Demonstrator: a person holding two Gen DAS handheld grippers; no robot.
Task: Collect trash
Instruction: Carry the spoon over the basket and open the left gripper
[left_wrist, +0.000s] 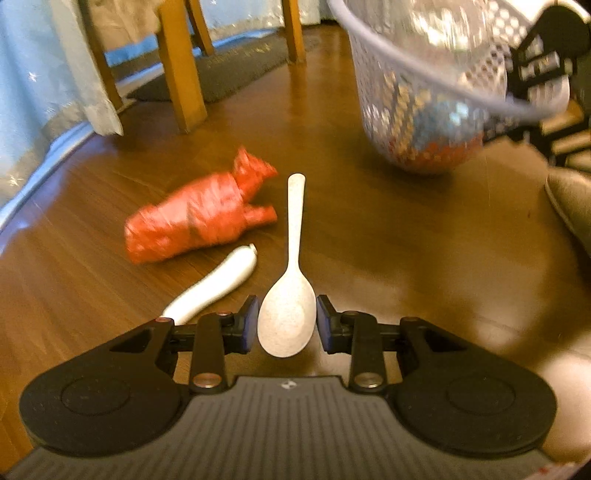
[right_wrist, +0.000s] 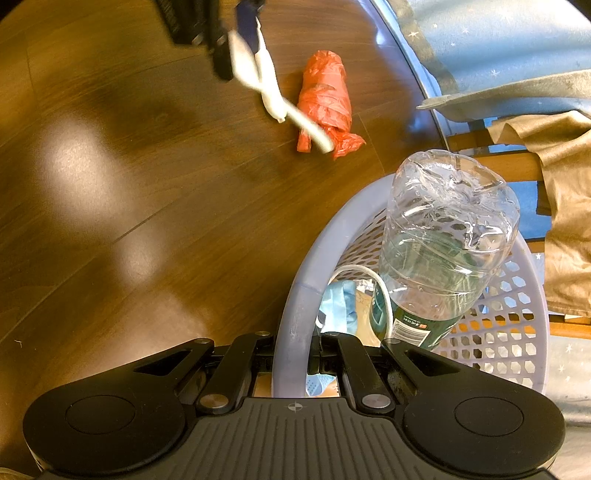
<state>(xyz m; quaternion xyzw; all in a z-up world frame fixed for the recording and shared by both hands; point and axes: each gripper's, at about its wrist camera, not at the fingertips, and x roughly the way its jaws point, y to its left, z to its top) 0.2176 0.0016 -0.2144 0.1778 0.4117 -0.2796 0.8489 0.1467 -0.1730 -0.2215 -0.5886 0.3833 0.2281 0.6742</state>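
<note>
Spoon (left_wrist: 286, 321) first — a pale speckled plastic one, its bowl clamped between the pads of the left tool (left_wrist: 286, 325), jaws only partly apart to fit the bowl's width. Its long axis runs straight away from the tool, handle tip pointing forward and away toward the far floor; in the right wrist view it appears as a blurred white streak (right_wrist: 280, 103) held clear of the wooden floor (left_wrist: 388, 229). Just beyond the left tool, lying on the floor, is a white tube-like wrapper (left_wrist: 218, 284), angled up to the right, and past that a crumpled red plastic bag (left_wrist: 199, 221), its knotted end pointing toward the handle tip. On the other side, the right tool (right_wrist: 293, 354) is closed tight on the rim of a lavender perforated basket (right_wrist: 295, 317) — the rim passes between its fingers. Inside the basket stands a clear plastic bottle (right_wrist: 447, 236), base upward, with a blue scrap (right_wrist: 340, 302) beside it. Farther off are wooden chair legs (left_wrist: 181, 70) and a blue curtain (left_wrist: 37, 74).
</note>
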